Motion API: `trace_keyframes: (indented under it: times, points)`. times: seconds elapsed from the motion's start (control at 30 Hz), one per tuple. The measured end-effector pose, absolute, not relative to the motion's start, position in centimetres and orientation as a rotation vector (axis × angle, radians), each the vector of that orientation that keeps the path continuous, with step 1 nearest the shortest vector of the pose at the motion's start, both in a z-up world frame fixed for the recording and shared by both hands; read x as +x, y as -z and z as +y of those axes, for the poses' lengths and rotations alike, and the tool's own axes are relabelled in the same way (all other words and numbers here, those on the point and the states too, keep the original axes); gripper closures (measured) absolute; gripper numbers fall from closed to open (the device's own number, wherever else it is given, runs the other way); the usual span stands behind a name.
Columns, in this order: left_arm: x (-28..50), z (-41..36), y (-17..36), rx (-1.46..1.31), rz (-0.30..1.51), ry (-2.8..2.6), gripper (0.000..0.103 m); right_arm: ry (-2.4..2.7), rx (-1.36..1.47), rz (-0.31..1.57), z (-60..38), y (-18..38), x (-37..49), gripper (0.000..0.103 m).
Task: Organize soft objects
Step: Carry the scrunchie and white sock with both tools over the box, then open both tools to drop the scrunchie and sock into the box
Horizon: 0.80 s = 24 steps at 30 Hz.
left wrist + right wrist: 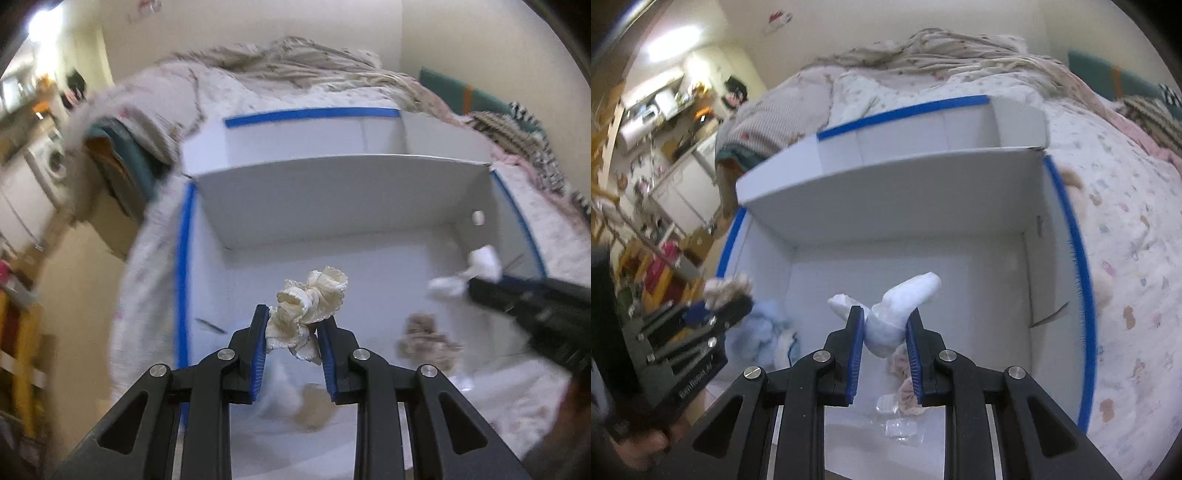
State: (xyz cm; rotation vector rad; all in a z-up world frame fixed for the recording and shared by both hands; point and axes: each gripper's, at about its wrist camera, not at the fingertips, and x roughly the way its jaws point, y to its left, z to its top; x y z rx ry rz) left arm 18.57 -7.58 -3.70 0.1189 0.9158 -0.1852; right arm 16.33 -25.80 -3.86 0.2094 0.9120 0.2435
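- My left tool (291,328) is clamped on a cream ruffled scrunchie (310,306), held up over the open white box (332,192).
- My right tool (884,326) is clamped on a white sock (905,306), also above the box (886,199), right of the other one.
- The box sits on a bed (1126,221) with a printed cover, blue tape (183,258) along its rims, one flap standing up across the far side.
- Already on the box floor: a fuzzy beige-pink piece (424,339) near the right, a pale blue soft thing (757,332) on the left, a tan lump (314,406) close in, plus some clear plastic packets (897,424).
- Rumpled blanket (295,62) piled at the far end of the bed.
- Everything's motion-blurred, so small stuff is hard to make out.
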Motion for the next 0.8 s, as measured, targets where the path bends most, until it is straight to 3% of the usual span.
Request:
trace_keyframes:
  times: [0.5, 0.8]
  points:
    - [19.2, -9.2, 6.6, 0.132, 0.997, 0.266, 0.078, -0.229, 0.188, 1.091, -25.5, 8.1, 18.3, 0.079]
    - [19.8, -8.9, 6.6, 0.099, 1.017, 0.233, 0.055, -0.276, 0.311, 1.104, -26.3, 8.4, 18.5, 0.079]
